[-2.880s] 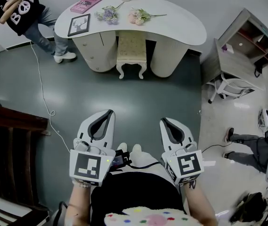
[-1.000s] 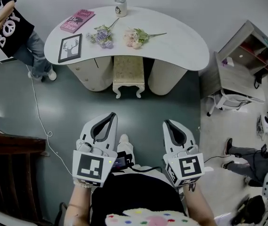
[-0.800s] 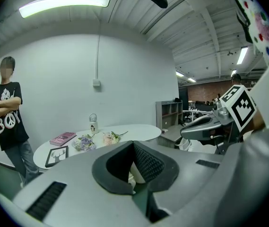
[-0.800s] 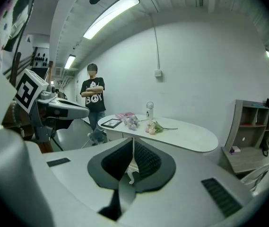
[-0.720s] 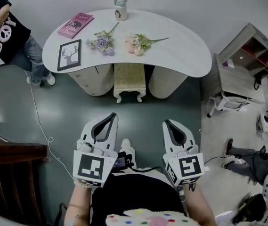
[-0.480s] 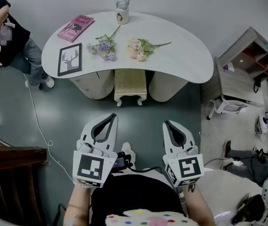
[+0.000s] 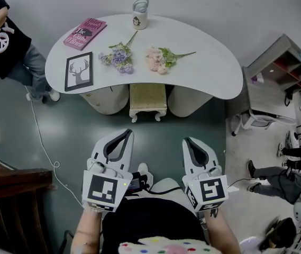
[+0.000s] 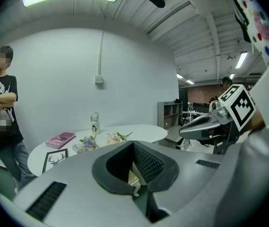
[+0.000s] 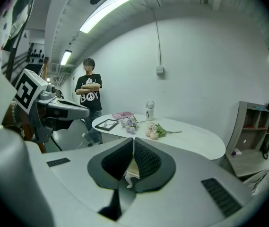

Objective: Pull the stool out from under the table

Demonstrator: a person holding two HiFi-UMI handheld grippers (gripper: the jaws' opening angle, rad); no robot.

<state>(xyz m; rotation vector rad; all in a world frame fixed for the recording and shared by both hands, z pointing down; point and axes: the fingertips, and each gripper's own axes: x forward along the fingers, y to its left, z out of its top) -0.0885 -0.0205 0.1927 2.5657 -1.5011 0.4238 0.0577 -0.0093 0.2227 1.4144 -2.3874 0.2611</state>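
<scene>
Now nearer the counter (image 7: pixel 213 73) than seconds ago. Holds left tongs (image 7: pixel 126 134) and right tongs (image 7: pixel 187 141) side by side, both closed tight on nothing, well short of its near edge. Leaves the stool (image 7: pixel 148 97) tucked under that edge, between the two pedestals (image 7: pixel 108 98), untouched.

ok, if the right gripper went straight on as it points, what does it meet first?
Probably the stool under the table: it sits in line with the shut right gripper, only floor between. Depth unclear.
</scene>
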